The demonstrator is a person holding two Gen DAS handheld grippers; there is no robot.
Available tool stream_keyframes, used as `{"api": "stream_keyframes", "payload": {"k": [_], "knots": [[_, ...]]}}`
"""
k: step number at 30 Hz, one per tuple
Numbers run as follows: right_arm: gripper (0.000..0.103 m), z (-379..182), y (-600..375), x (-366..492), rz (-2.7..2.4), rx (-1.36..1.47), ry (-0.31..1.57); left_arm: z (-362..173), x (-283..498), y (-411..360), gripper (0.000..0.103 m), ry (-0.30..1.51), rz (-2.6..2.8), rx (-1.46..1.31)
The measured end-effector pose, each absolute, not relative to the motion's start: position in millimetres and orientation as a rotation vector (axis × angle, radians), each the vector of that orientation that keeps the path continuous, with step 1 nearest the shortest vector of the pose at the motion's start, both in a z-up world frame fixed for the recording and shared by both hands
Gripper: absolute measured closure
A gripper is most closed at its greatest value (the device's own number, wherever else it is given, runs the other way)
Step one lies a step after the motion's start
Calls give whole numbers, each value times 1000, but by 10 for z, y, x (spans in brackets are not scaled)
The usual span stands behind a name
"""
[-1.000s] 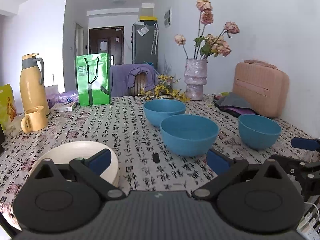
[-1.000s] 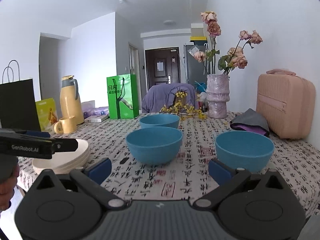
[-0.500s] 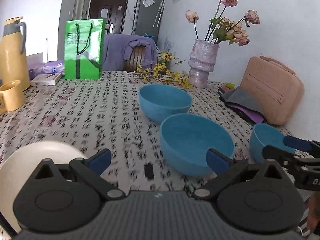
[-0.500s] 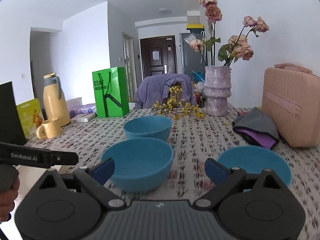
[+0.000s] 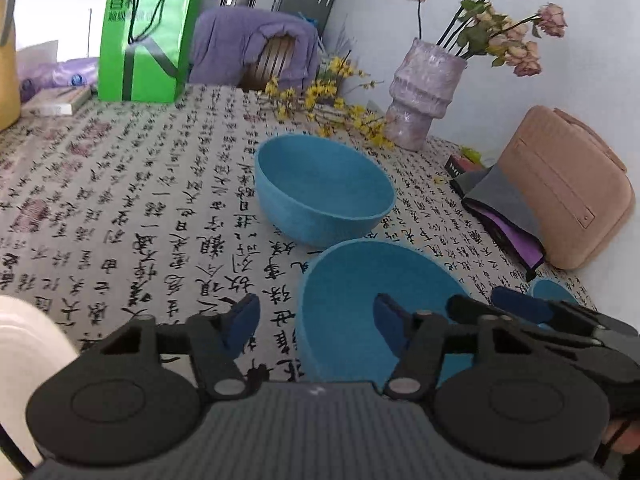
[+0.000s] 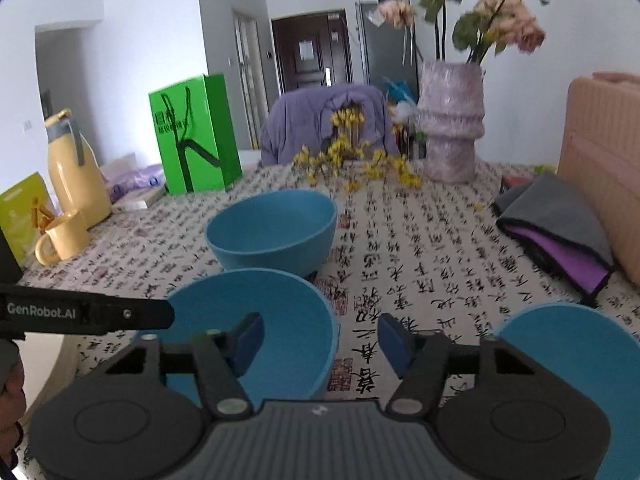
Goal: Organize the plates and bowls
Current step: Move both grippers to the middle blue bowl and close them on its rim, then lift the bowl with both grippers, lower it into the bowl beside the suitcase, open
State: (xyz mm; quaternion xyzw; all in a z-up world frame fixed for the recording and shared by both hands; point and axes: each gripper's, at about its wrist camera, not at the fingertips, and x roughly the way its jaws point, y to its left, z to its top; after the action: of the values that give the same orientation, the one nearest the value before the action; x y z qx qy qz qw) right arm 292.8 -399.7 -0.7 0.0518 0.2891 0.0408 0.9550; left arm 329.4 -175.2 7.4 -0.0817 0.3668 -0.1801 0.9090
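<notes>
Fingers of the left gripper [image 5: 316,322] spread across the matte blue near bowl's [image 5: 360,280] left rim; the right gripper [image 6: 320,338] gapes beside it. Round far bowl [image 5: 320,188] rests behind on calligraphy-print tablecloth [image 5: 120,184]. Third bowl [image 6: 560,344] and cream plate [image 5: 24,344] are cut off.

Both grippers are lower and closer to the bowls than a second ago: the left gripper [image 5: 316,316] now straddles the near bowl's [image 5: 344,304] rim, jaws narrowed; the right gripper [image 6: 320,338] sits between the near and right bowl [image 6: 568,344].
</notes>
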Motion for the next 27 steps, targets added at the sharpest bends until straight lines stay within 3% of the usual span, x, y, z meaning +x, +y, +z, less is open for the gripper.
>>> {"api": "stream_keyframes", "payload": {"k": [3, 6, 9, 10, 27], "knots": [[65, -75, -3992, 3034, 77, 111, 622, 12, 3372, -1780, 55, 791, -375, -175], [73, -150, -4009, 3112, 85, 132, 658, -49, 3419, -1773, 71, 816, -377, -187], [90, -212, -4007, 3162, 95, 137, 688, -111, 3456, -1777, 89, 834, -369, -191], [90, -230, -4001, 3163, 97, 133, 694, -128, 3465, -1779, 91, 837, -359, -189], [96, -60, -4015, 3041, 97, 130, 630, 80, 3337, -1788, 95, 793, -344, -175]]}}
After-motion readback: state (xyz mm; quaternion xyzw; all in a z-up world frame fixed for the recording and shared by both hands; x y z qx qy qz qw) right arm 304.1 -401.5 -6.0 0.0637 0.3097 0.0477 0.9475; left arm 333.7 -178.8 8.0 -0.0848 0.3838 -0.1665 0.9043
